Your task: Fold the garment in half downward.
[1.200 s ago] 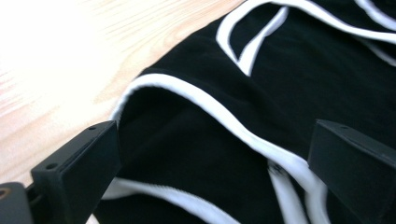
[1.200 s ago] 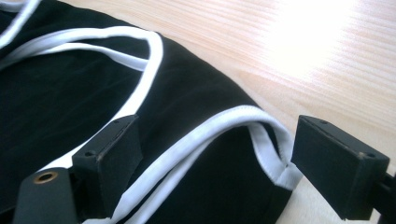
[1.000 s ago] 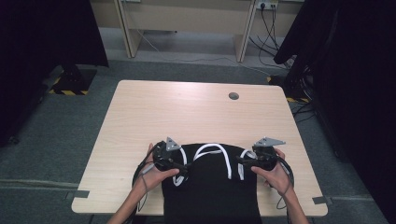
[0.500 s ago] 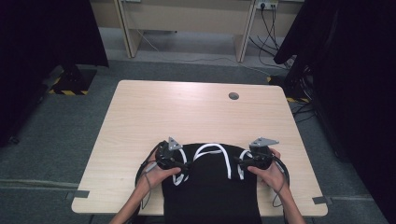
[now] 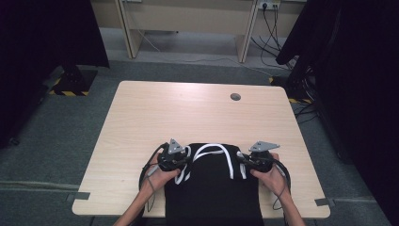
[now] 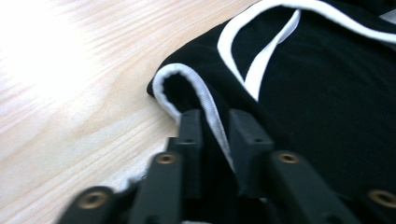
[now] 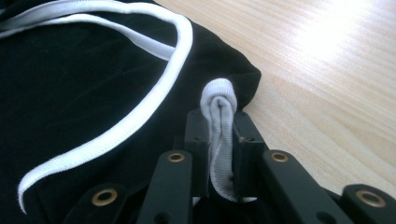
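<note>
1. Garment (image 5: 214, 188): a black top with white trim lay flat at the near edge of the table (image 5: 188, 113), its lower part hanging over that edge toward the person. Its long axis ran from the near edge away across the table.

2. Left gripper (image 5: 181, 161): it sat at the garment's left far corner. Its jaws had just been closing and were clamped on the white-edged armhole (image 6: 205, 100), with the trim and black cloth between the pads. In the left gripper view, the garment spread away to the right of the jaws, bare wood to their left.

3. Neckline (image 5: 211, 151): a white-bound loop lay between the two grippers at the garment's far end, with narrow white straps running down from it. It lay slack and uneven, not pulled taut.

4. Right gripper (image 5: 244, 162): it sat at the garment's right far corner. Its jaws had likewise just been closing and were clamped on a bunched fold of white ribbed trim (image 7: 219, 116), which stood up between the pads. In the right gripper view, the garment lay to the left of the jaws, wood to their right.

5. Relation governing the next move, as judged: both grips were level with each other across the garment's width, each hand holding its own corner. Neither was nearer the middle. A lift or pull would likely carry the far end evenly.

6. Condition: the cloth looked soft, thin and limp; the black panel was mostly smooth.
</note>
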Demonstrator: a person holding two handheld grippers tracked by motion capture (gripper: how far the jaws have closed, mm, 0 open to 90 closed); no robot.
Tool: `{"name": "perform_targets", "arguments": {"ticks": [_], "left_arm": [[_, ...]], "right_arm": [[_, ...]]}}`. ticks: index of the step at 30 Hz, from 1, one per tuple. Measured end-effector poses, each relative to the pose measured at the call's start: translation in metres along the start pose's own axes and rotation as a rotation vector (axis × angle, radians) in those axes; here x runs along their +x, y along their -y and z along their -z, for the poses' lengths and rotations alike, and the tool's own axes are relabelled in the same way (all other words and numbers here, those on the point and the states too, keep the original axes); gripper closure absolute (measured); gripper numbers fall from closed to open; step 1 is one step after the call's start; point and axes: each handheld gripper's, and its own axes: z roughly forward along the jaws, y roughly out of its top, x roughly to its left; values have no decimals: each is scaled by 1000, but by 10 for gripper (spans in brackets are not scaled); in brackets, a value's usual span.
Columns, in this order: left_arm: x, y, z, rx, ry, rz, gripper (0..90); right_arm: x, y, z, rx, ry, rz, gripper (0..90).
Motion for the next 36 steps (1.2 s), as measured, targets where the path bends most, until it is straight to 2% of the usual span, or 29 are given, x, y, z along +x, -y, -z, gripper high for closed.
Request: {"name": "perform_targets", "arguments": {"ticks": [4,10,12,20,24,25,30,34,36], "left_arm": [[0,-2,0,8,2,-6,820],[8,-7,-3,6,5,15,831],[13,-12,-4,-4,-1,30,832],[24,-42,-8,-45,-27,37,832],[27,-53,-8,-44,-34,37,832],[29,-60,-9,-40,-32,37,832],[35,-69,-12,-32,-38,50,833],[44,-78,-10,-37,-51,63,833],[46,-80,-9,-39,-54,58,834]], "right_arm": [[0,-3,0,-6,0,6,815],[-6,-11,3,-30,-8,0,820],[-9,-16,4,-40,-9,-2,821],[-25,-42,8,-78,-2,-27,822],[-31,-52,9,-92,5,-42,823],[-33,-55,9,-94,10,-44,823],[-39,-64,7,-98,18,-53,823],[-44,-78,6,-104,30,-57,823],[-45,-81,6,-107,33,-57,824]]}}
